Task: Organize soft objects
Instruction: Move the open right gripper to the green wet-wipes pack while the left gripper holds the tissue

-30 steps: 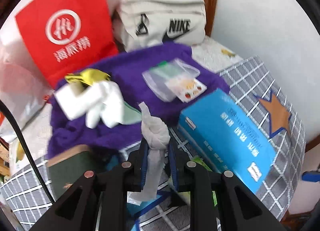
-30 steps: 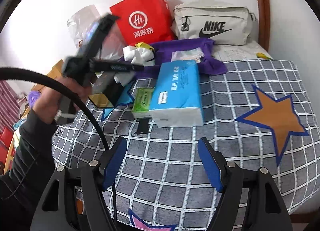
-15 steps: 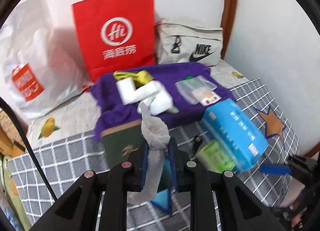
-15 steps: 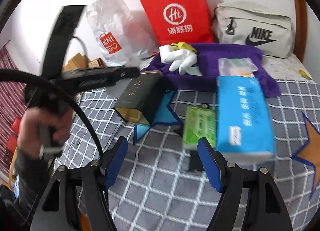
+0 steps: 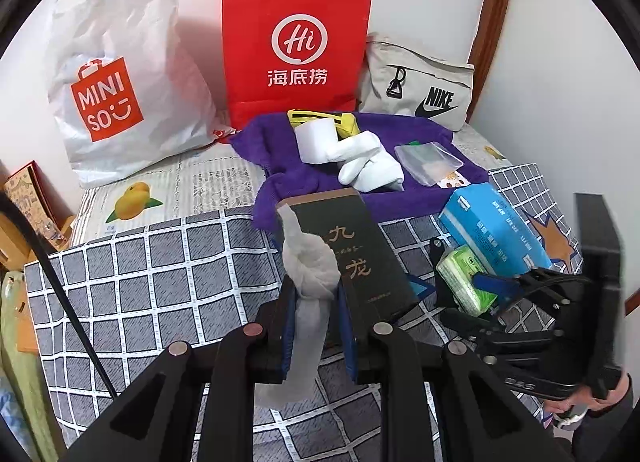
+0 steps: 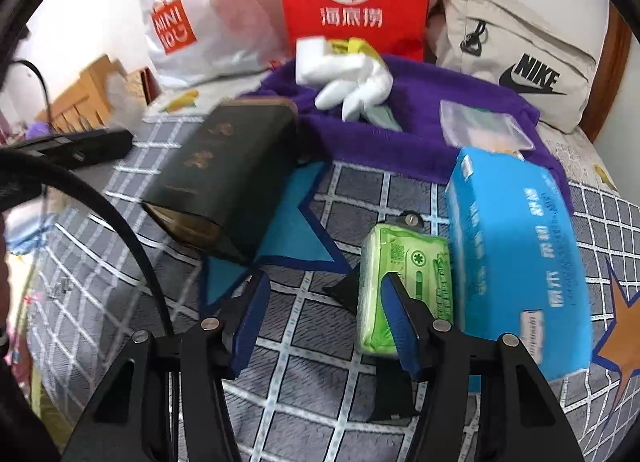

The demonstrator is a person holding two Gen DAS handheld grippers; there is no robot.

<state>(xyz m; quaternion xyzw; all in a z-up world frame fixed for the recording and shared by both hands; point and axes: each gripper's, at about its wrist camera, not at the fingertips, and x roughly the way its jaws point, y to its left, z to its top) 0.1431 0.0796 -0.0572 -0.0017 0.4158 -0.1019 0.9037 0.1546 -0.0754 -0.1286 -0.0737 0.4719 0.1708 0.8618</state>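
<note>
My left gripper (image 5: 316, 302) is shut on a knotted grey-white cloth (image 5: 310, 274) and holds it above the checked bedspread. My right gripper (image 6: 324, 302) is open and empty, low over the bedspread, its right finger (image 6: 400, 314) just in front of a green tissue pack (image 6: 408, 278). The green pack also shows in the left wrist view (image 5: 460, 274), beside my right gripper (image 5: 492, 286). White socks (image 5: 360, 157) and a clear pouch (image 5: 428, 157) lie on a purple towel (image 5: 280, 141). A blue tissue pack (image 6: 520, 250) lies right of the green one.
A dark green box (image 6: 224, 177) lies left of centre. A red paper bag (image 5: 296, 49), a white Miniso bag (image 5: 116, 77) and a grey Nike bag (image 5: 420, 89) stand against the far wall. Cardboard boxes (image 6: 80, 101) sit beyond the bed's left edge.
My left gripper has pulled back and to the left with the cloth, away from the purple towel. My right gripper has moved forward and down toward the green tissue pack.
</note>
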